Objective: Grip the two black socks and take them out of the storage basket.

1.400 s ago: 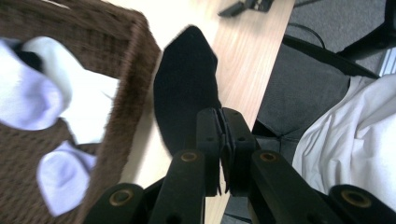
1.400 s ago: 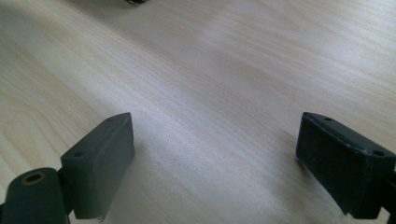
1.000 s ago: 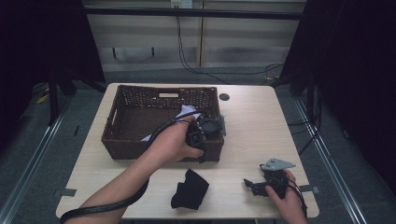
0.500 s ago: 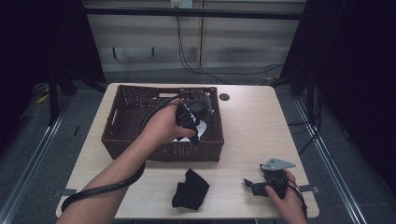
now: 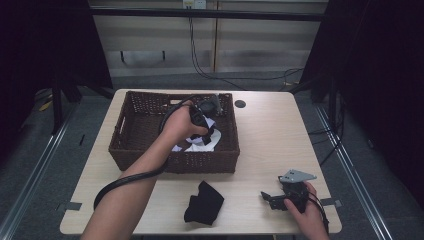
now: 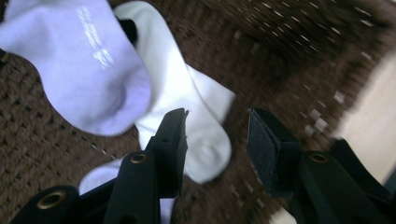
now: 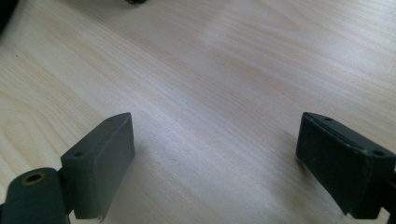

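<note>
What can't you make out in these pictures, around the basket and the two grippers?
- High view: the hand and left gripper cover much of the socks in the basket.
- Left gripper view: motion blur smears the basket weave; the lilac sock is cut by the top edge.
- Right gripper view: a dark thing is cut off by the top left corner.
- High view: the right gripper is too small to judge.

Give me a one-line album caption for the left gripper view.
Open left gripper hovers over pale socks in a woven basket.

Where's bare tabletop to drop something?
Free: the table right of the basket, above the right tongs; the front-left corner beside the black cloth. Crowded: the basket's right half, with socks and the left tongs.
</note>
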Demonstrator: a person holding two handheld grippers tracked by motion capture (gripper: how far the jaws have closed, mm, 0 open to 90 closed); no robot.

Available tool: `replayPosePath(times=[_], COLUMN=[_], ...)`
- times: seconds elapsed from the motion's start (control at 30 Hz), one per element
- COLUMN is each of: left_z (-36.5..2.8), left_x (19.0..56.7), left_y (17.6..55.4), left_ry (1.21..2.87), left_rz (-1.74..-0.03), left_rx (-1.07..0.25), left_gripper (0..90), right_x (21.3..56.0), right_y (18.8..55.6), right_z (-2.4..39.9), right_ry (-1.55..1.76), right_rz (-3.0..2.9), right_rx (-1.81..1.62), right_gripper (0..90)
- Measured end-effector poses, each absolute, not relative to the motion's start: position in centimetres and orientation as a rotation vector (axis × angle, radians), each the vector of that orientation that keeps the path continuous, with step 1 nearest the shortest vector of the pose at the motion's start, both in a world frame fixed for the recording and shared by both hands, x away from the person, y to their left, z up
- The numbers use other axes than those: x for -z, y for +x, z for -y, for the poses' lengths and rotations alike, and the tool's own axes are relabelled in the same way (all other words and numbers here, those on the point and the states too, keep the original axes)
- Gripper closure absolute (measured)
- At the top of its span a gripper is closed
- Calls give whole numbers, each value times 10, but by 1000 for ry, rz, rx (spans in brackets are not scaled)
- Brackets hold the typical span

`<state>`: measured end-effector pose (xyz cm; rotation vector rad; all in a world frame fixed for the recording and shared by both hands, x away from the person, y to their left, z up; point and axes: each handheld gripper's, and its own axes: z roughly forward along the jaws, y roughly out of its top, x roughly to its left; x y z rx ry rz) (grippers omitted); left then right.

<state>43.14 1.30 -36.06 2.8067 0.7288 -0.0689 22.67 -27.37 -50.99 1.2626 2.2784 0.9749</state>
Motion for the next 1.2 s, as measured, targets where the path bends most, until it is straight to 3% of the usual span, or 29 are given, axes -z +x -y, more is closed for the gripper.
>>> replayPosePath(times=[0.5,0.63,0.8,0.87,0.97,1.2], left_z=[-10,-9,-11,-13,-15,-36], left_x=[400,410,423,423,423,410], left_y=[473,481,488,490,490,482], left_ry=[2735,2723,2704,2706,2705,2723], left_rz=[-909,-954,-999,-991,-1030,-1065], left_rx=[-38,-70,-55,-18,7,48], left_gripper=[550,492,599,736,869,880], right_x=[510,510,510,510,510,510], right_y=[227,227,227,227,227,227], right_z=[274,274,274,274,274,274], right_ry=[1256,1256,1258,1259,1260,1257], right_rz=[-2275,-2278,-2279,-2278,-2278,-2276], right_rx=[-974,-977,-978,-978,-976,-976], right_gripper=[110,110,110,110,110,110])
